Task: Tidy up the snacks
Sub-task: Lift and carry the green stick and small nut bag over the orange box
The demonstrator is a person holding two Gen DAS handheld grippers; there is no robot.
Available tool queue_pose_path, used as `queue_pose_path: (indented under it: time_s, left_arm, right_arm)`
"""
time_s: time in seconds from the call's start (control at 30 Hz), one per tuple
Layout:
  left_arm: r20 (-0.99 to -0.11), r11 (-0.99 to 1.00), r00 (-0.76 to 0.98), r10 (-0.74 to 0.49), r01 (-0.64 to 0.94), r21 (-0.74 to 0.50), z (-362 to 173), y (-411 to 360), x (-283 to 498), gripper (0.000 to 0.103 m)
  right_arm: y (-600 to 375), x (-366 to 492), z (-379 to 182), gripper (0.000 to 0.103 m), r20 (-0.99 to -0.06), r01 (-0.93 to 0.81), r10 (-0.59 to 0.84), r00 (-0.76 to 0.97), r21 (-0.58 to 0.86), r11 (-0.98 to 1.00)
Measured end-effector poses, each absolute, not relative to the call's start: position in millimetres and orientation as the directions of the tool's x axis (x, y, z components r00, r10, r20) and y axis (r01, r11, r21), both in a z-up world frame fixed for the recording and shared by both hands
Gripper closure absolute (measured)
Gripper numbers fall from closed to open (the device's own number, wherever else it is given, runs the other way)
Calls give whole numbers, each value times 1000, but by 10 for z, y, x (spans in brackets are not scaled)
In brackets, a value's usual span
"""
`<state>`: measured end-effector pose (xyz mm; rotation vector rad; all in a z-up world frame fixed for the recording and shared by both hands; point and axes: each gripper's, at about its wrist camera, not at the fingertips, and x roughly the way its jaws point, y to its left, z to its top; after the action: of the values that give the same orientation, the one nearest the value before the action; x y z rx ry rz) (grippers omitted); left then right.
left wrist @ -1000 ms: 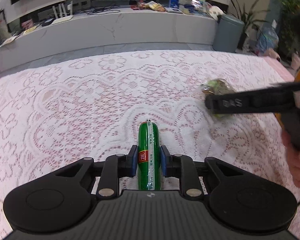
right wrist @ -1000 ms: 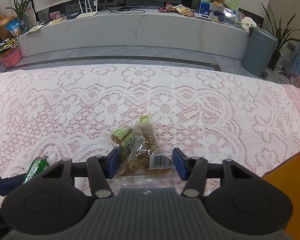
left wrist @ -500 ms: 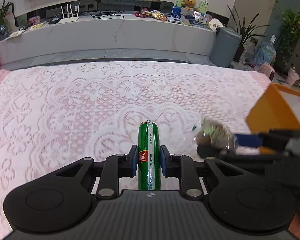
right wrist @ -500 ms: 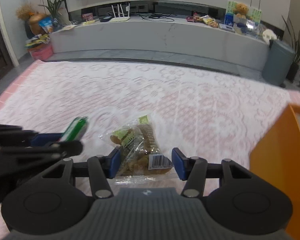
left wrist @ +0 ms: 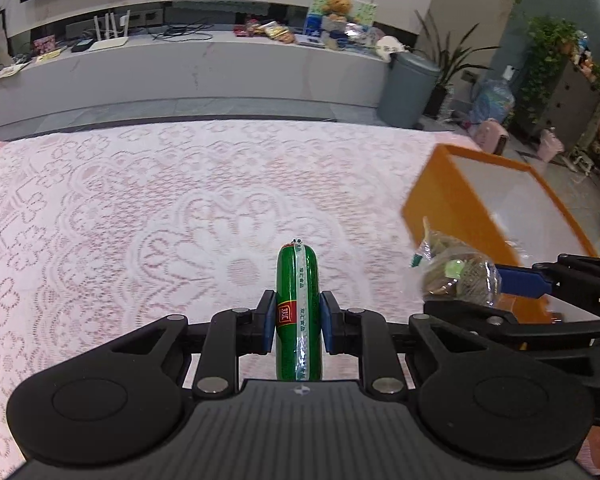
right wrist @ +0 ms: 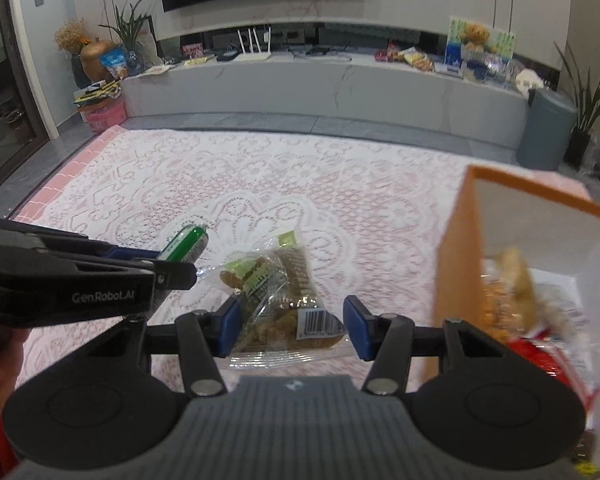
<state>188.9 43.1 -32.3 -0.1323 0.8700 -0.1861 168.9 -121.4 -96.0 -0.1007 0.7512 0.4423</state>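
My left gripper pinches green sausage | right gripper pinches clear snack packet | orange box beside.

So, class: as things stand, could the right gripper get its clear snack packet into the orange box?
Probably yes. The right gripper holds the clear snack packet just left of the orange box, whose top is open, and nothing stands between them.

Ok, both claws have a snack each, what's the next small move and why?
Probably carry the right claw on over the orange box and let go there. It grips the clear snack bag beside the box's open top, which already holds other snacks. The left claw with its green sausage can follow.
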Motion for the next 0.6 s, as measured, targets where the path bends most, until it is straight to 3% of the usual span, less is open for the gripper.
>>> queue_pose_path:
  time_s: [0.6]
  left_arm:
    - [-702,881,543,-461,375,-289,125,-858,2087,78]
  right_arm:
    - [-2543,1604,-572,50,-753,-395,213,622,-66,916]
